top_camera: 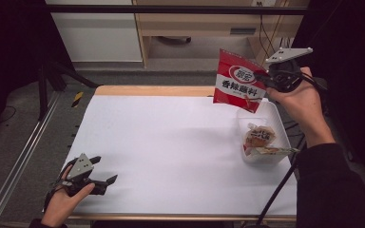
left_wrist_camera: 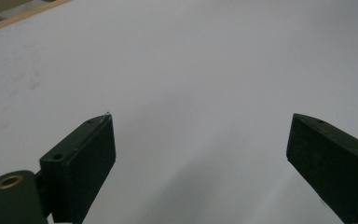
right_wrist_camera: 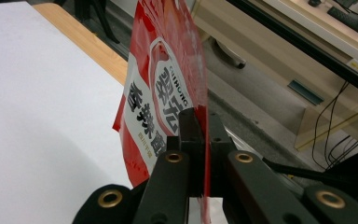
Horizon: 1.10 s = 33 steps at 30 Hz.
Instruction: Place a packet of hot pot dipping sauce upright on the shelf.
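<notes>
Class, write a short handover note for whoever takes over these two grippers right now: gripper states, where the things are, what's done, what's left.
Right gripper: shut on the red packet, held in the air above the far end of the clear tub.
Left gripper: open, holding nothing, resting at the near left of the white table.
Done: one small packet already lies in the tub.
Left: probably lower the red packet into the tub and let go.

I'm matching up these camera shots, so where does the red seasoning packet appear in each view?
High view: the red seasoning packet hangs at upper right, pinched by the right gripper above the clear plastic bin.
Left gripper view: open jaws over bare white tabletop.
Right gripper view: packet centre frame, edge-on, clamped between the jaws.
Shared landmark: the white tabletop.
</notes>
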{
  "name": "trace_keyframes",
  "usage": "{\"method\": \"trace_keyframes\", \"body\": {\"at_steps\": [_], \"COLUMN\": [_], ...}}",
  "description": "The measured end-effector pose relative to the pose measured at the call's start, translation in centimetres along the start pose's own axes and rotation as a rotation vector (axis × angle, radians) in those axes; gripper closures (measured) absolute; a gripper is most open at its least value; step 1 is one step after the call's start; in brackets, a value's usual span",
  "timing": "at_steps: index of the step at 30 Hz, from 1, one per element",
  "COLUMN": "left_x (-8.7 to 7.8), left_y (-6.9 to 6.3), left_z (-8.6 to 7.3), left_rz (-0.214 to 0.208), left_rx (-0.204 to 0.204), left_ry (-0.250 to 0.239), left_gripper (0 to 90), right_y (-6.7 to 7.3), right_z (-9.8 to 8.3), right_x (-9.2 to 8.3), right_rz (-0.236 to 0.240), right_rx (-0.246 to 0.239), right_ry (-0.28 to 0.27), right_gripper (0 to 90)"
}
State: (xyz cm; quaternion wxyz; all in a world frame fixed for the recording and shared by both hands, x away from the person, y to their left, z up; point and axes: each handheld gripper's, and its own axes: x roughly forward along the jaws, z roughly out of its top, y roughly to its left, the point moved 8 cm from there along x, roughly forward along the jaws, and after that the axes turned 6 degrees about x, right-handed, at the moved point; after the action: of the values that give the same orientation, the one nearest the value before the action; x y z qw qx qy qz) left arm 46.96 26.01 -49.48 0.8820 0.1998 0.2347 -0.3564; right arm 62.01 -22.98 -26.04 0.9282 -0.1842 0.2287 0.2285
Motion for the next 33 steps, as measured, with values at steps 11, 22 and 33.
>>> {"method": "trace_keyframes", "body": {"at_steps": [11, 22, 33], "left_x": [0.0, 0.1, 0.1], "left_y": [0.0, -0.1, -0.1], "left_z": [-0.1, -0.1, -0.1], "left_rz": [0.001, -0.001, 0.002], "left_rx": [0.005, 0.008, 0.008], "left_ry": [0.006, 0.009, 0.009], "left_gripper": [7.8, 7.8, 7.6], "right_y": [-2.3, -4.3, -5.0], "right_z": [-3.0, -6.8, -8.3], "right_x": [-0.1, -0.5, -0.2], "right_rz": [-0.046, -0.078, -0.087], "right_rx": [0.057, 0.115, 0.133], "right_ry": [0.035, 0.085, 0.108], "right_gripper": [89.8, 89.8, 89.8]}}
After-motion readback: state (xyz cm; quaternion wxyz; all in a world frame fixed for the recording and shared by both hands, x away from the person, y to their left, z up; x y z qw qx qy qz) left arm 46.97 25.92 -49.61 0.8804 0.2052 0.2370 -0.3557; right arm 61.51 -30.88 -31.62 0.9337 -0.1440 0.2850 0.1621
